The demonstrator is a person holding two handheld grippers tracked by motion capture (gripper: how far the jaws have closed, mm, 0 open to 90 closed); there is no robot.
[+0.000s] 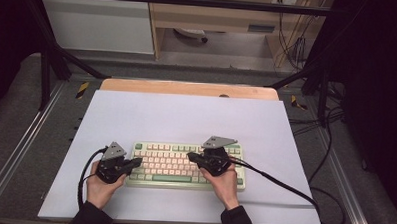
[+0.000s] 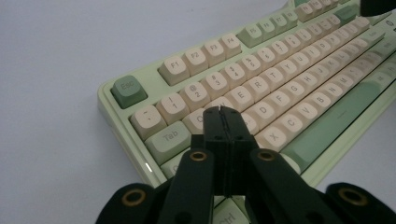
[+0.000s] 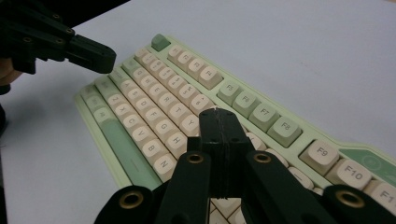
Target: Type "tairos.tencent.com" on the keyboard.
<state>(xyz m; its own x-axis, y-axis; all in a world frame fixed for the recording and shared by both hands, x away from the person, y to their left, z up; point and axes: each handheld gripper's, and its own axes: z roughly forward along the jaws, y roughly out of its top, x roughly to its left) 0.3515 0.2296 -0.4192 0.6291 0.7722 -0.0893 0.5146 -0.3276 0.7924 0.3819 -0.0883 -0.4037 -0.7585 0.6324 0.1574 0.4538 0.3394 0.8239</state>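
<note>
We are working the keyboard [image 1: 184, 165] with both tools, typing by poking keys with the tips; it is lying near the front middle of the white table sheet [image 1: 186, 116], flat, key side up. The left gripper [image 1: 136, 162] is sitting over the left end of the keys with its jaws pressed fully together, nothing between them, the tip hovering about the Q and A keys in the left gripper view [image 2: 221, 112]. The right gripper [image 1: 191, 156] is over the middle-right keys, jaws likewise closed flat on each other and empty, tip near the H and J region in the right gripper view [image 3: 218, 114]. To do this step well, we are judging that the joined tips should come down squarely on one keycap centre, near vertical, with a light press and clean lift, so neighbouring caps are not caught. The keyboard's long axis is running left to right across the table, function row toward the far edge, space bar [image 1: 171, 178] toward the person
</note>
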